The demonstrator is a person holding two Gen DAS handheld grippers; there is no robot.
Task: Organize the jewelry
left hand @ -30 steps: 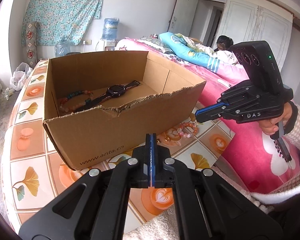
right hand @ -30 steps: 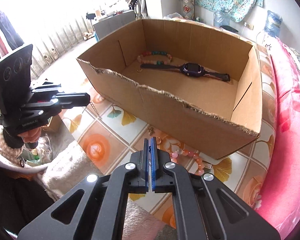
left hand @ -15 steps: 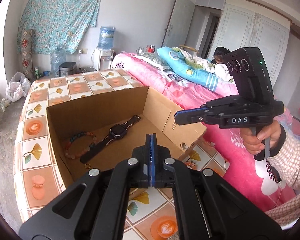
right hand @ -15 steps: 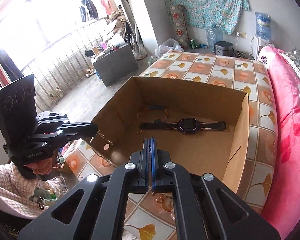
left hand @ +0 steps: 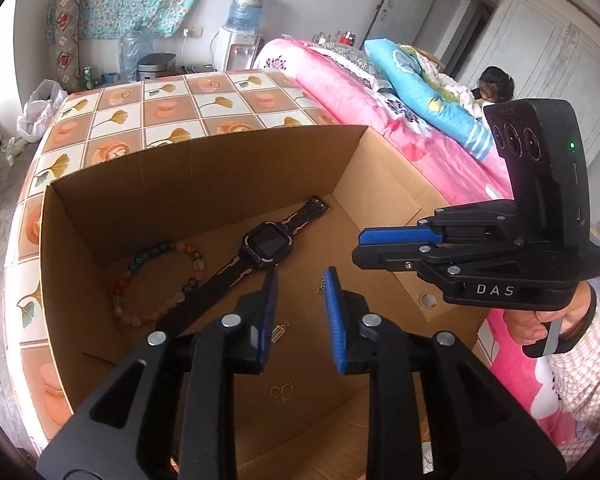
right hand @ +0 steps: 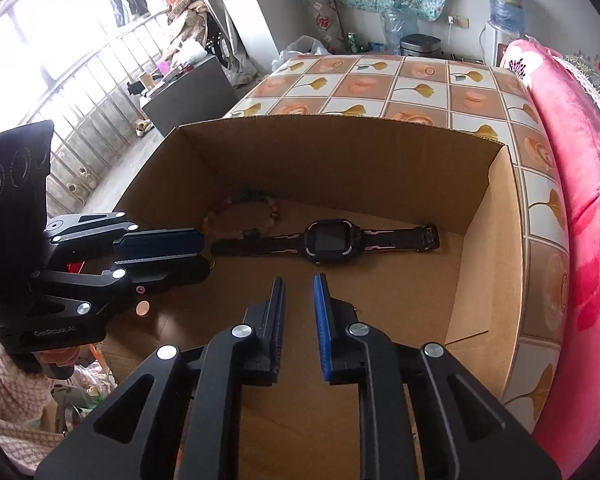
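An open cardboard box (left hand: 204,140) (right hand: 340,120) holds a black watch (left hand: 266,240) (right hand: 332,240) and a coloured bead bracelet (left hand: 156,280) (right hand: 240,208). My left gripper (left hand: 300,280) (right hand: 204,252) hangs over the inside of the box, its jaws opening. A thin gold chain (left hand: 321,286) dangles by its right pad, a small gold pendant (left hand: 278,334) shows lower between the fingers, and a gold curl (left hand: 282,394) lies on the box floor. My right gripper (right hand: 298,284) (left hand: 358,248) is also over the box, its jaws opening with nothing between them.
The box stands on a table with a tile-patterned cloth (left hand: 180,100) (right hand: 420,80). A pink bed (left hand: 380,112) (right hand: 580,200) runs along the right, and a person (left hand: 494,84) lies on it. A water dispenser (left hand: 240,40) stands at the back wall, and a railing (right hand: 80,92) is at the left.
Both grippers came forward from in front of the box to over its inside. Both pairs of jaws went from shut to parted. The chain that hung from the left gripper now shows inside the box.
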